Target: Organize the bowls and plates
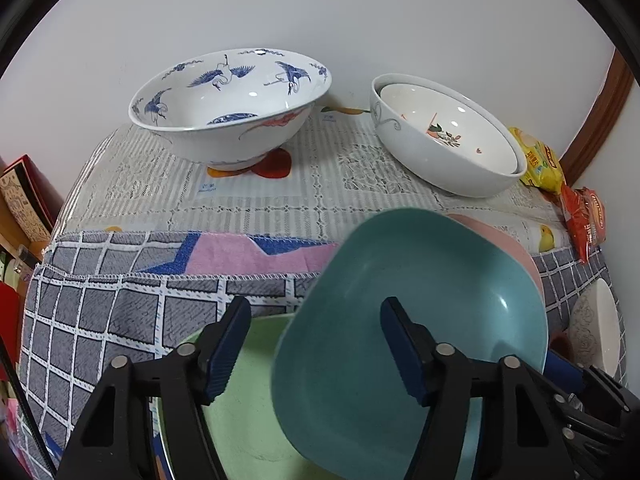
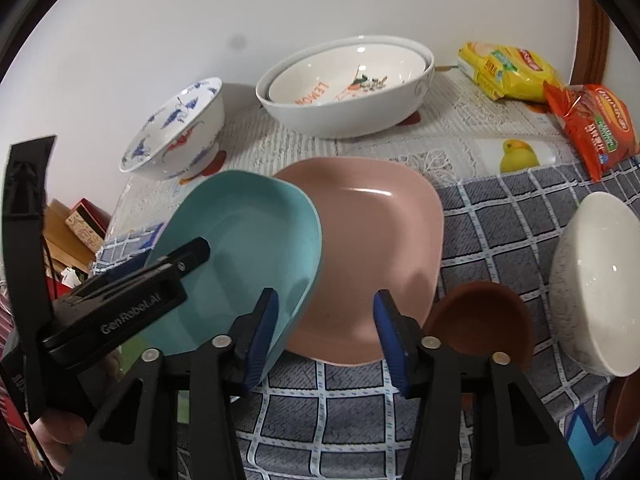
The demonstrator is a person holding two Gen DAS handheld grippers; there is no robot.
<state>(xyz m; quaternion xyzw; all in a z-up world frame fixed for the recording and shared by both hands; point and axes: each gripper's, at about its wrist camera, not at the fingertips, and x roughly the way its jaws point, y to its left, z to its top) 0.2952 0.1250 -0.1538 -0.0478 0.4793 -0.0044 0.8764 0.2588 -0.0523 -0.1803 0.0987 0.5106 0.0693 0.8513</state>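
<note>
Teal plate (image 1: 420, 312) tilted, leaning over pink plate (image 2: 376, 256) and green plate (image 1: 240, 412) on checked cloth (image 2: 500, 216); left gripper (image 1: 316, 356) half-open astride its near rim, pads not pressing. Right gripper (image 2: 326, 336) half-open astride pink plate's near edge, no contact seen. Step judged: grasping plates for stacking. Next: seat rims between pads, close firmly; tilted teal plate may slip

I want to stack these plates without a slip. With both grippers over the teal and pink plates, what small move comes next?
Probably close the left gripper on the teal plate: its near rim sits between the open fingers, tilted over the pink plate. The right gripper straddles the pink plate's near edge, also open.
</note>
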